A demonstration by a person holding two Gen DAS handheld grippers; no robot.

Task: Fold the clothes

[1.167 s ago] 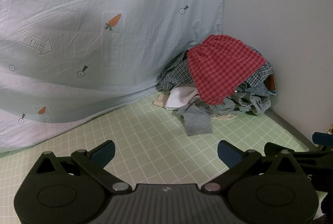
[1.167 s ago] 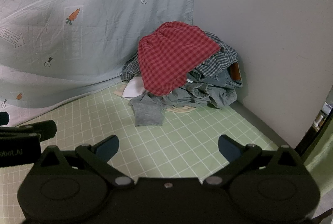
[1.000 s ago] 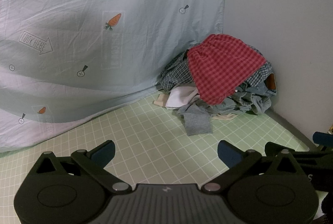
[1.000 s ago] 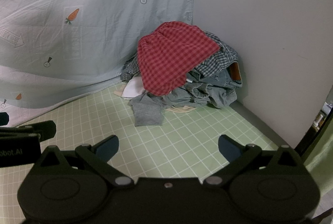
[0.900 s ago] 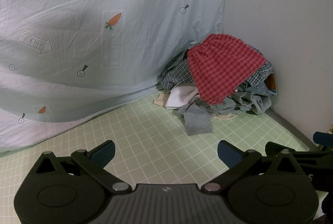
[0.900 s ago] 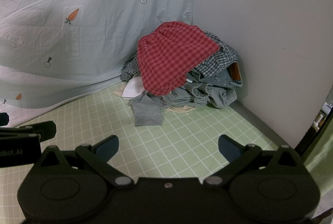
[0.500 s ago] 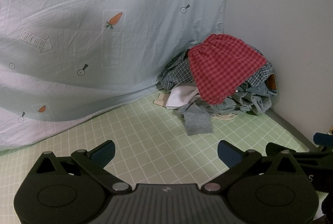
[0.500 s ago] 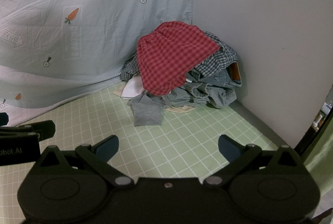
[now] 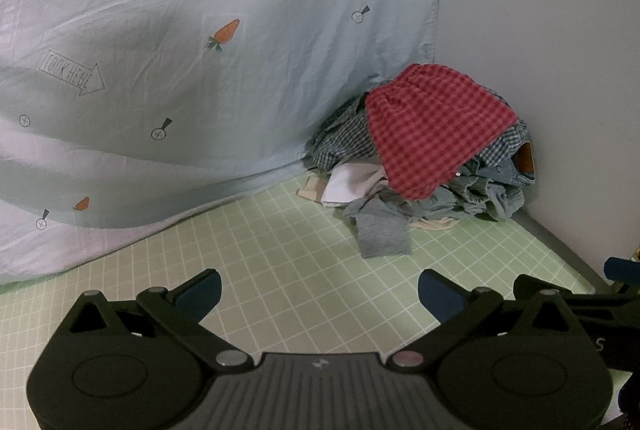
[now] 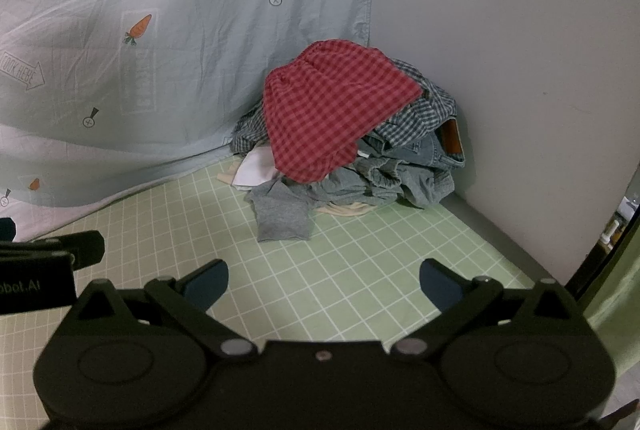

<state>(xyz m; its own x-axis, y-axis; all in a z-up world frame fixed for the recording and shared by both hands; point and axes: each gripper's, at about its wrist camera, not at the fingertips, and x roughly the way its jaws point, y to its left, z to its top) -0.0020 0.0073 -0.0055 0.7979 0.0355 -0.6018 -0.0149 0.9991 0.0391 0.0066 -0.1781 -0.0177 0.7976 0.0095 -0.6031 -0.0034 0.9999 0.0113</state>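
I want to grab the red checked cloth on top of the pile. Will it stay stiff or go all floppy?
Probably floppy: the red checked cloth drapes and curves over the pile of clothes beneath it. It looks thin, so likely light. It lies on top with nothing over it, so it should lift away without dragging much, though a hidden edge might snag.

Plain grey wall [image 10: 500, 30], carrot-print sheet [image 9: 180, 50], green gridded mat [image 10: 360, 250].
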